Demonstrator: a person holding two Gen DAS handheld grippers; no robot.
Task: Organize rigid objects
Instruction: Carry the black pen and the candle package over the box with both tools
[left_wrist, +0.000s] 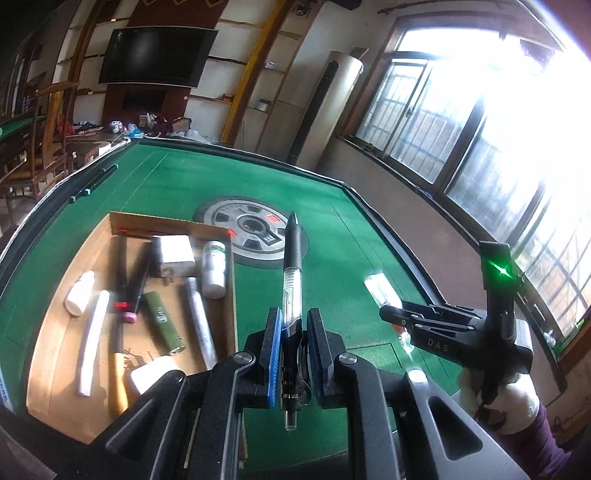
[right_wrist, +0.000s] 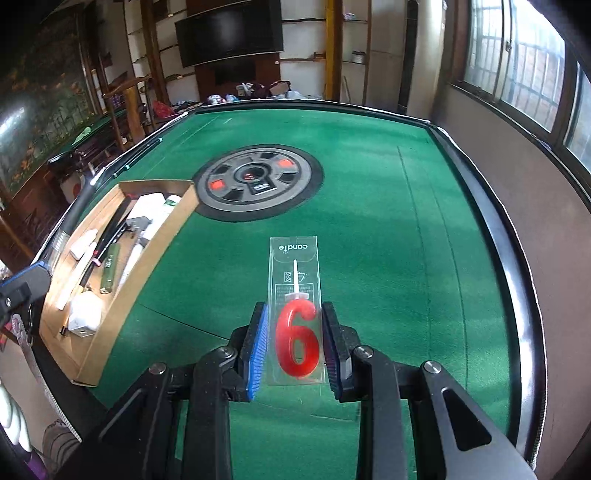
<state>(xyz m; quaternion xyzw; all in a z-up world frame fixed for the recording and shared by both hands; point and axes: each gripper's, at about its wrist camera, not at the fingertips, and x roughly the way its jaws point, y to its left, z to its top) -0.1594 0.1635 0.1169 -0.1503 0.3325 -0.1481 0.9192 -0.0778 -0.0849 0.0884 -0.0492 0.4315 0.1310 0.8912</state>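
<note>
Up close, my left gripper (left_wrist: 291, 354) is clamped on a pen (left_wrist: 291, 280), its blue pads pressed to the clear barrel near the clip end, the black tip pointing away from me above the green table (left_wrist: 332, 236). My right gripper (right_wrist: 293, 349) straddles a candle pack (right_wrist: 295, 295), a flat clear sleeve with a red "6" inside; the jaws sit just beside its long edges, and I cannot tell whether they are pinching it yet or merely framing it. The pack appears to lie flat on the felt, its far end sticking out beyond my fingertips. Just left of the pen is the cardboard box (left_wrist: 55, 325), already well stocked: a white tube (left_wrist: 92, 339), a white bottle (left_wrist: 214, 269), a green lighter (left_wrist: 162, 321), a white charger (left_wrist: 173, 254), a silver marker (left_wrist: 201, 321) and other dark sticks I cannot name. By my reckoning the job is nearly done, with the pen and the candle pack the only loose pieces in view; both must go into the box, the pen being the nearer to it. Beyond the box lies the table's round centre hub (right_wrist: 258, 181), and farther off a dark screen (right_wrist: 229, 33) on the wall.
</note>
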